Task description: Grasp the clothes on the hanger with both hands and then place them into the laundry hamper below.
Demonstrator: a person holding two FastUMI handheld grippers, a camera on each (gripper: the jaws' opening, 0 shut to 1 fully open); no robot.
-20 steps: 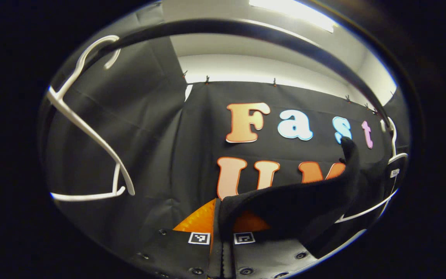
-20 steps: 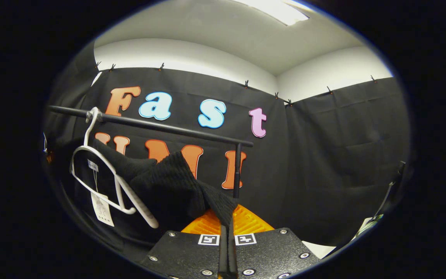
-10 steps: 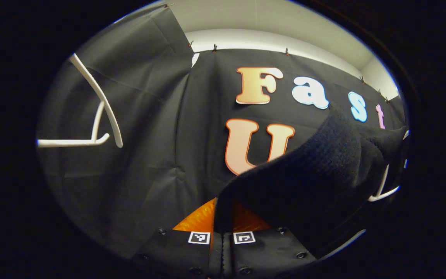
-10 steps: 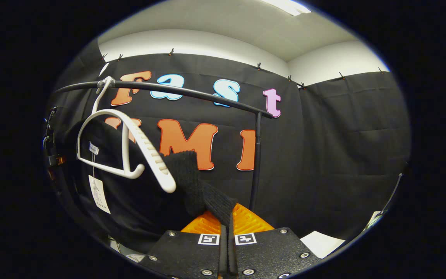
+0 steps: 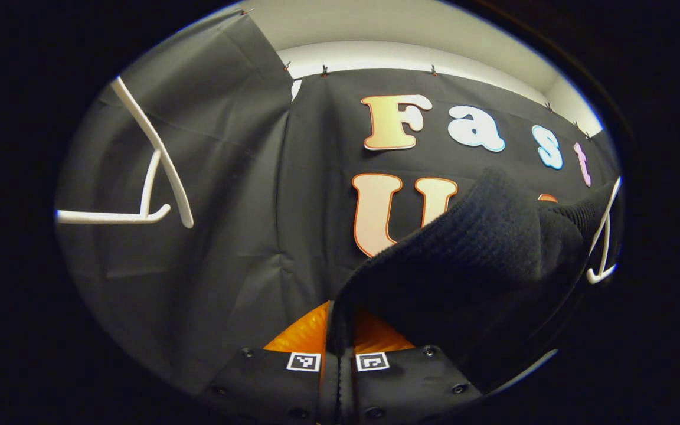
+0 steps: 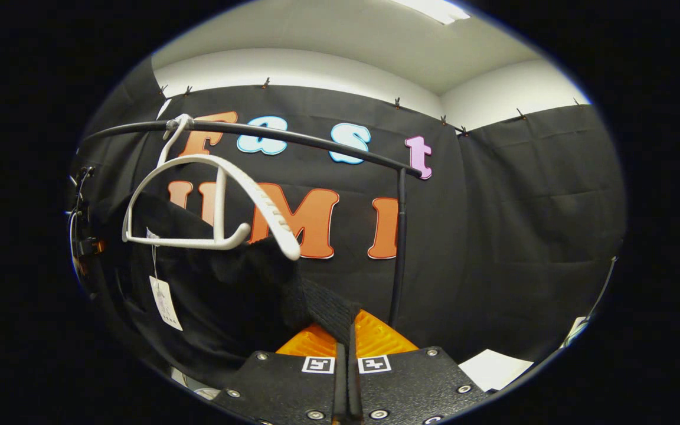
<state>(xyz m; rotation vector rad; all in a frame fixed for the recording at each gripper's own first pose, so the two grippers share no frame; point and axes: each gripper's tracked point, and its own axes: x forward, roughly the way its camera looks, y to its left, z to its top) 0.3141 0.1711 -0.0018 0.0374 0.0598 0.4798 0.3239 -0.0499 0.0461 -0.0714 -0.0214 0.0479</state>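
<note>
A black knit garment (image 5: 481,260) runs from my left gripper (image 5: 340,330) up and off to the right; the jaws are closed on its edge. In the right gripper view the same garment (image 6: 228,295) hangs below a bare white hanger (image 6: 216,200) that is hooked on the black rail (image 6: 293,139). A paper tag (image 6: 164,302) dangles from the cloth. My right gripper (image 6: 346,333) is shut on a fold of the garment. The other gripper (image 6: 80,236) shows small at the far left edge, at the garment's other end.
A second white hanger (image 5: 157,165) hangs at the left of the left gripper view, and part of the garment's hanger (image 5: 602,236) shows at its right edge. The rail's upright post (image 6: 399,242) stands just behind my right gripper. A white sheet (image 6: 493,369) lies low on the right.
The garment has slid down off the white hanger, which now hangs bare above it. Both grippers have dropped lower with the cloth, and the rail has left the left gripper view.
</note>
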